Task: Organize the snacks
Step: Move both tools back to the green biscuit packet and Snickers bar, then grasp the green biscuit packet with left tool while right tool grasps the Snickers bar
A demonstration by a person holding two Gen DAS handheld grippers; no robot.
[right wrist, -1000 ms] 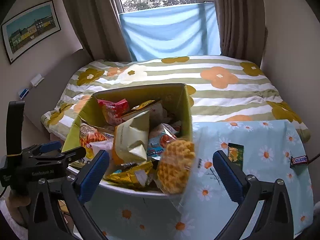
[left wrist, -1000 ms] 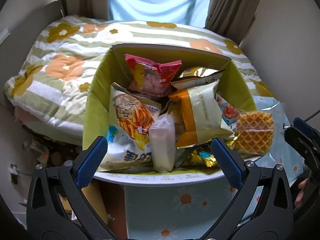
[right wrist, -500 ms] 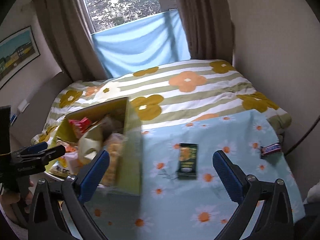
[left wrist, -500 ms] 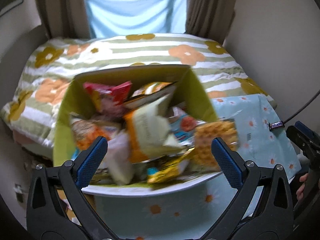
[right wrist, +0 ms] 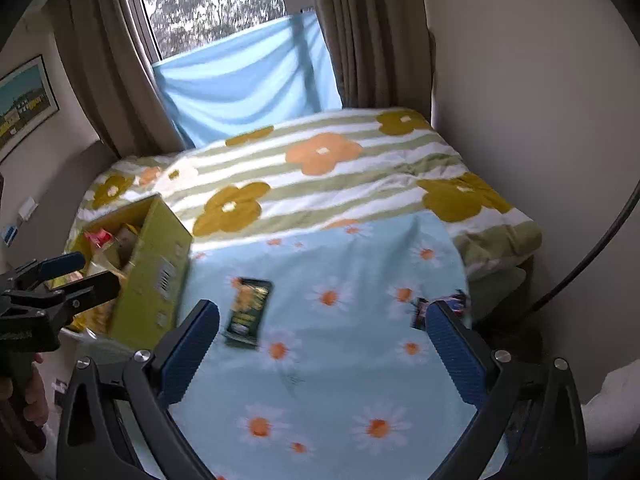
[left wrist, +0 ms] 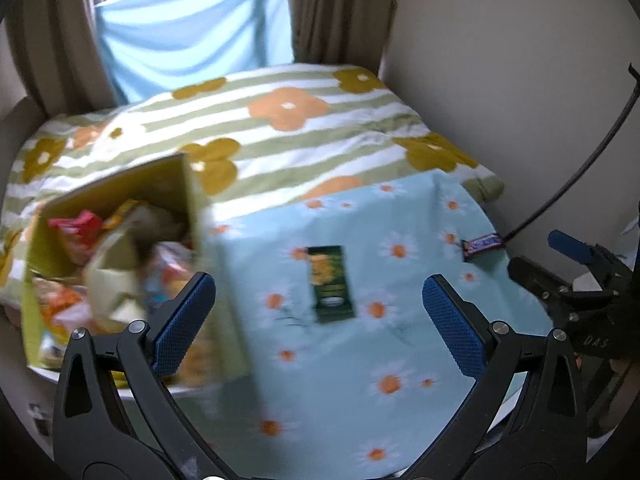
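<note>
Left gripper (left wrist: pixel 318 312): jaws spread wide, blue pads (left wrist: pixel 182 320) holding nothing, hovering above a light-blue daisy-print cloth (left wrist: pixel 360 380) that covers the worktop. Right gripper (right wrist: pixel 322 346): likewise spread and empty, above the same cloth; also seen from the side at the right edge of the left wrist view.

Yellow-green cardboard box (left wrist: pixel 218 320): at the left end of the worktop, top open, packed with snack packets, among them a red packet (left wrist: pixel 74 230) and a pale cream packet (left wrist: pixel 108 276); contents blurred, other items not identifiable. In the right wrist view, same box (right wrist: pixel 154 268) with a barcode on its side wall, standing on a white rimmed tray (left wrist: pixel 176 392), partly behind the left gripper's body.

Dark green snack packet (left wrist: pixel 330 284): flat on the cloth, to the right of the box and apart from it, framed between the left gripper's fingers; in the right wrist view (right wrist: pixel 248 312), just beside the left finger tip.

Small chocolate bar (left wrist: pixel 482 244): blue-and-brown wrapper, flat near the right edge of the cloth, well apart from the green packet; in the right wrist view (right wrist: pixel 420 314), blurred and partly hidden by the right finger.

Background: bed with striped floral quilt (right wrist: pixel 320 168) directly behind the worktop; blue sheet (right wrist: pixel 244 80) hung across the window between brown curtains (right wrist: pixel 360 32); framed picture (right wrist: pixel 22 100) on the left wall; black cable (left wrist: pixel 580 160) along the right wall. Part of a hand (right wrist: pixel 34 392) visible under the left gripper's handle.
</note>
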